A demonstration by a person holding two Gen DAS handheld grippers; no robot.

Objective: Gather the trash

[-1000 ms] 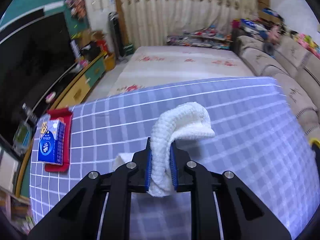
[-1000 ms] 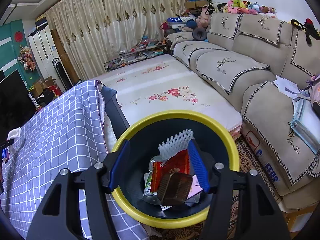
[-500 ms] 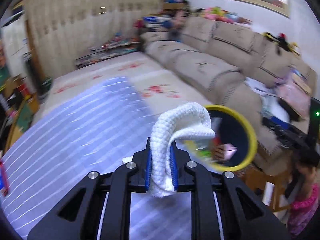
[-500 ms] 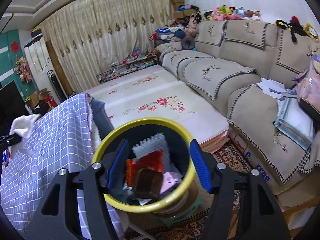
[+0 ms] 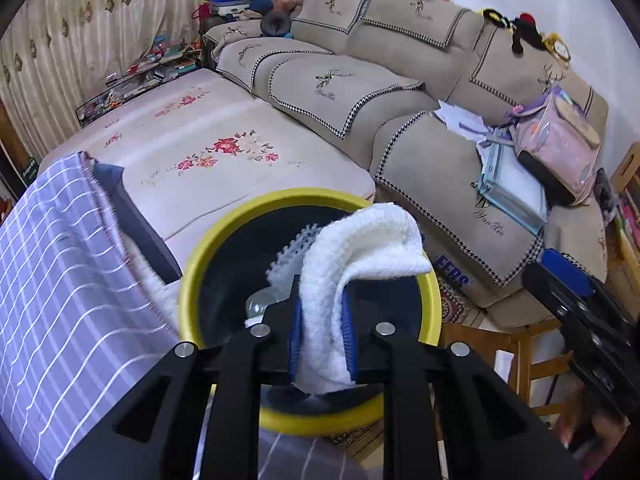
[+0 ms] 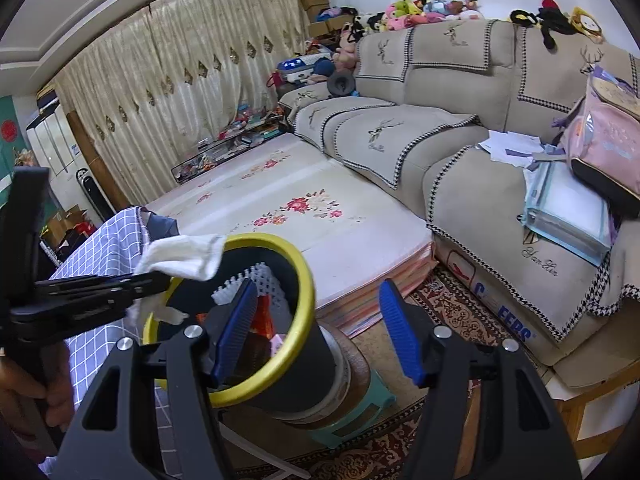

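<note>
My left gripper (image 5: 323, 328) is shut on a white knitted cloth (image 5: 352, 256) and holds it over the mouth of the yellow-rimmed black bin (image 5: 208, 252). In the right wrist view the cloth (image 6: 184, 258) hangs at the bin's left rim (image 6: 306, 280), held by the left gripper (image 6: 140, 284). The bin holds a white spiky pad (image 6: 260, 276), a red wrapper (image 6: 264, 316) and other trash. My right gripper (image 6: 318, 328) is open and empty, just right of the bin.
The bin stands on a small green stool (image 6: 352, 416) beside the table with the purple checked cloth (image 5: 56, 280). A floral floor mat (image 6: 304, 220), a beige sofa (image 6: 460, 152) with books and a pink bag (image 6: 604, 136), and a patterned rug (image 6: 448, 312) lie beyond.
My left gripper swung right with the cloth, from over the table to above the bin. My right gripper drew back to the right, away from the bin's mouth.
</note>
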